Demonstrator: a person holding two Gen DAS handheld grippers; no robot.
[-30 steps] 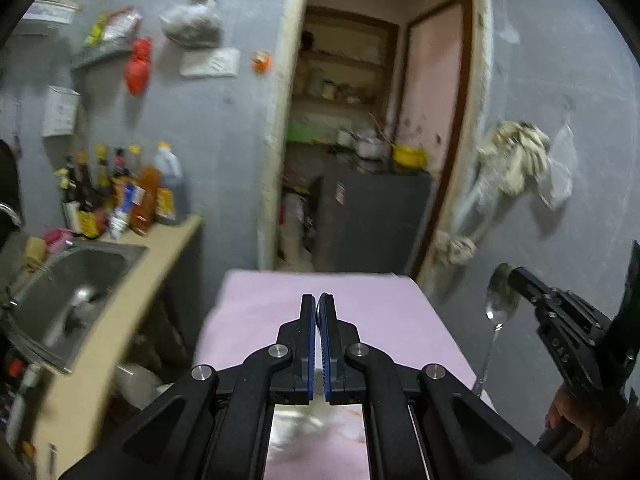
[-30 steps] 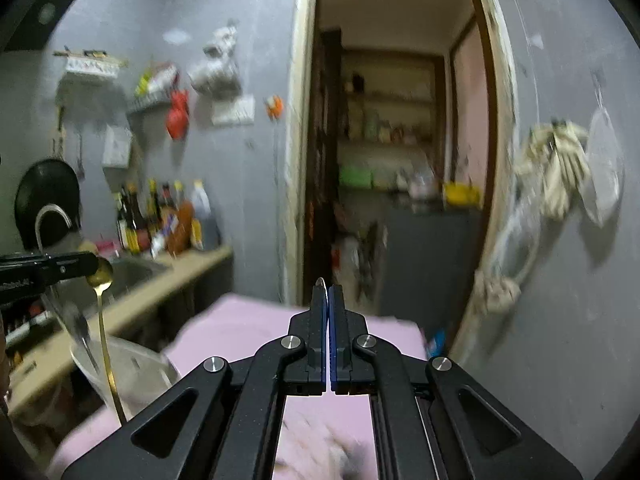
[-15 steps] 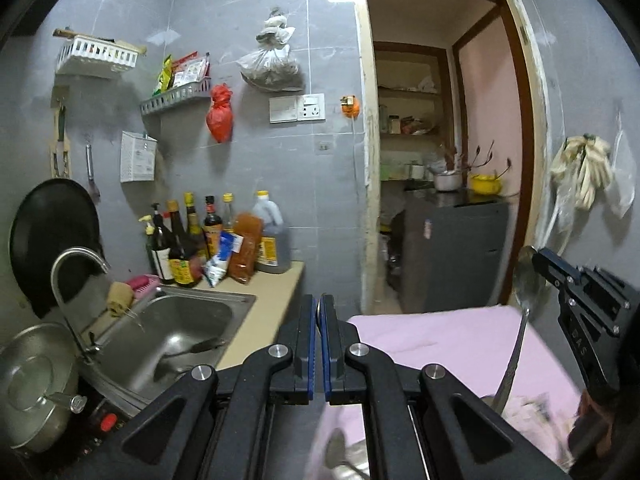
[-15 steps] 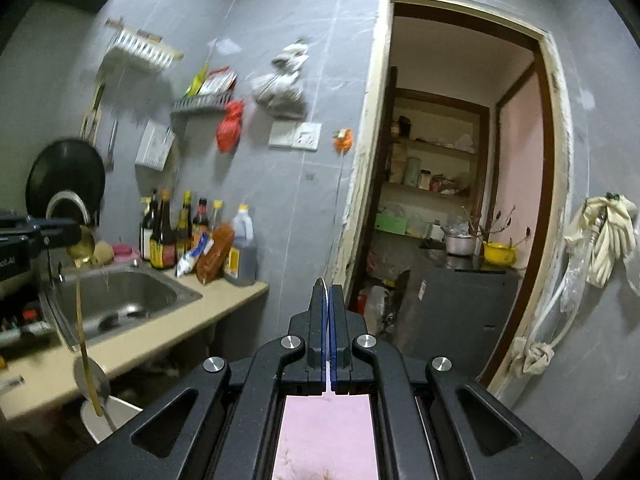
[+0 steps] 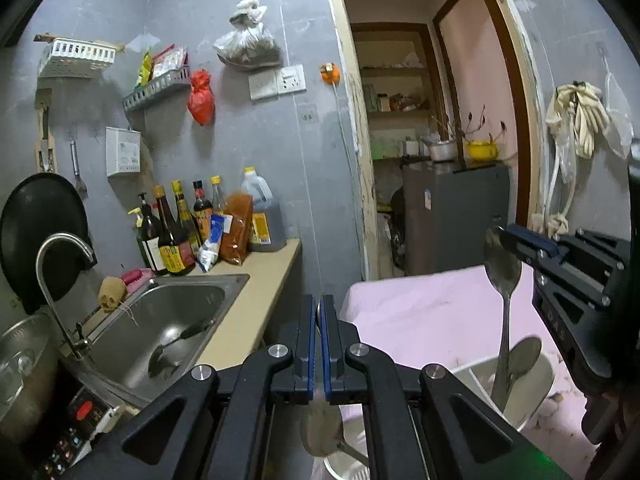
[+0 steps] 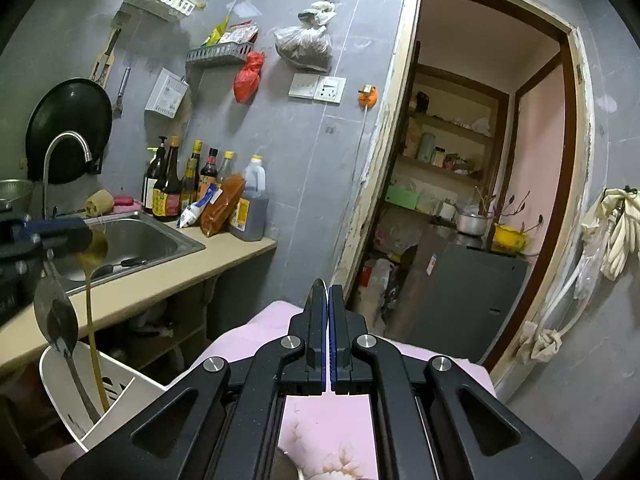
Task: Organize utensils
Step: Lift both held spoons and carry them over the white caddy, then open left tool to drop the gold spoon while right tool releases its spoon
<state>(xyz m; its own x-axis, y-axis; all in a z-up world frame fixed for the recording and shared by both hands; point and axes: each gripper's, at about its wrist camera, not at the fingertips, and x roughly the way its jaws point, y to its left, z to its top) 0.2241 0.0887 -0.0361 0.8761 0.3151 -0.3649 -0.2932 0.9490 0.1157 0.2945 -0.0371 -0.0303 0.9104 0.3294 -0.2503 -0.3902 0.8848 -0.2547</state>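
Over the white holder (image 6: 76,400), the left gripper (image 6: 64,236) pinches a gold spoon (image 6: 93,292) by its bowl, handle already down inside. The right gripper (image 5: 516,240) does the same with a steel spoon (image 5: 505,280), its handle dipping into that holder (image 5: 532,384) on the pink cloth (image 5: 420,308). One more spoon (image 6: 56,316) stands in there already. Both spoons look a release away from filed. Left to do, by my read: a utensil (image 5: 176,344) lying in the sink (image 5: 160,312).
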